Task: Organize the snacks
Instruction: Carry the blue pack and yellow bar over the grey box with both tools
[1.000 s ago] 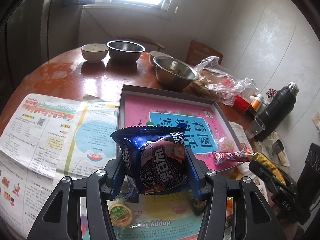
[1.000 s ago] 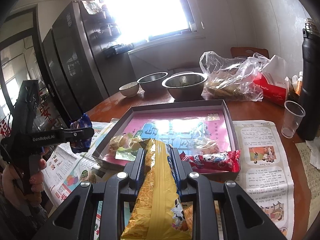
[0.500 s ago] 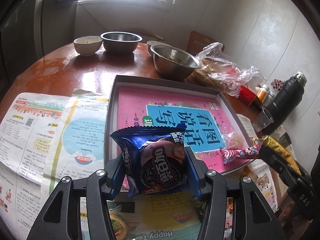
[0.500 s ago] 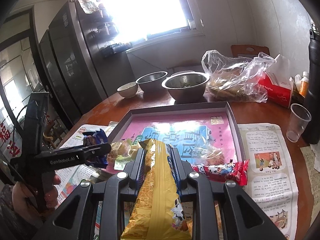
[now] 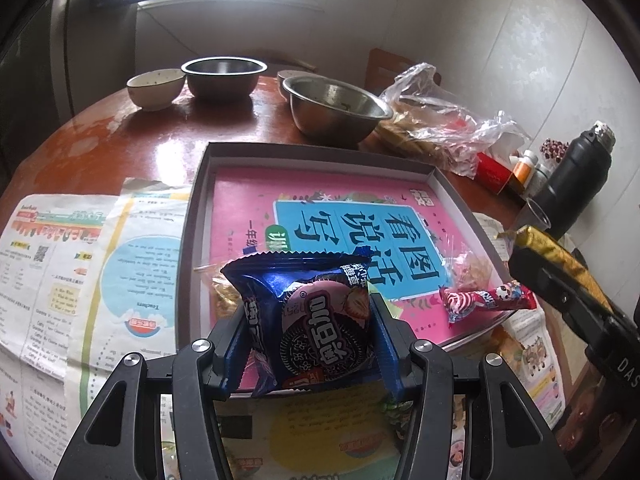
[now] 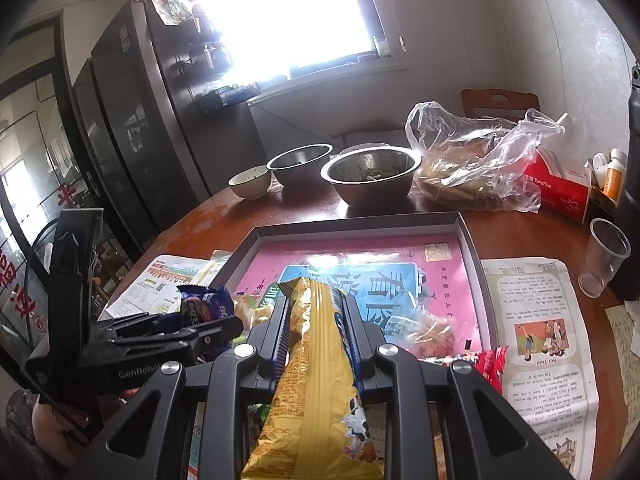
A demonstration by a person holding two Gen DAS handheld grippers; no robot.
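Note:
My left gripper point(image 5: 310, 320) is shut on a blue Oreo cookie packet point(image 5: 316, 316) and holds it over the near edge of a grey tray point(image 5: 196, 208) lined with a pink book. My right gripper point(image 6: 316, 320) is shut on a long yellow snack packet point(image 6: 316, 376) at the tray's near edge point(image 6: 352, 226). A red candy wrapper point(image 5: 484, 298) and a clear-wrapped snack point(image 5: 472, 268) lie in the tray's right part. In the right wrist view the left gripper point(image 6: 200, 324) with the Oreo packet point(image 6: 204, 306) is at the left.
Two steel bowls point(image 5: 336, 106) point(image 5: 222, 76) and a white bowl point(image 5: 156, 86) stand behind the tray. A plastic bag point(image 5: 440, 124), a red box point(image 6: 560, 188), a plastic cup point(image 6: 606, 256) and a black flask point(image 5: 576, 176) are at the right. Newspaper point(image 5: 60, 264) covers the table.
Both grippers have moved forward with their packets, toward and over the tray's near edge. The left gripper has drawn closer to the right one.

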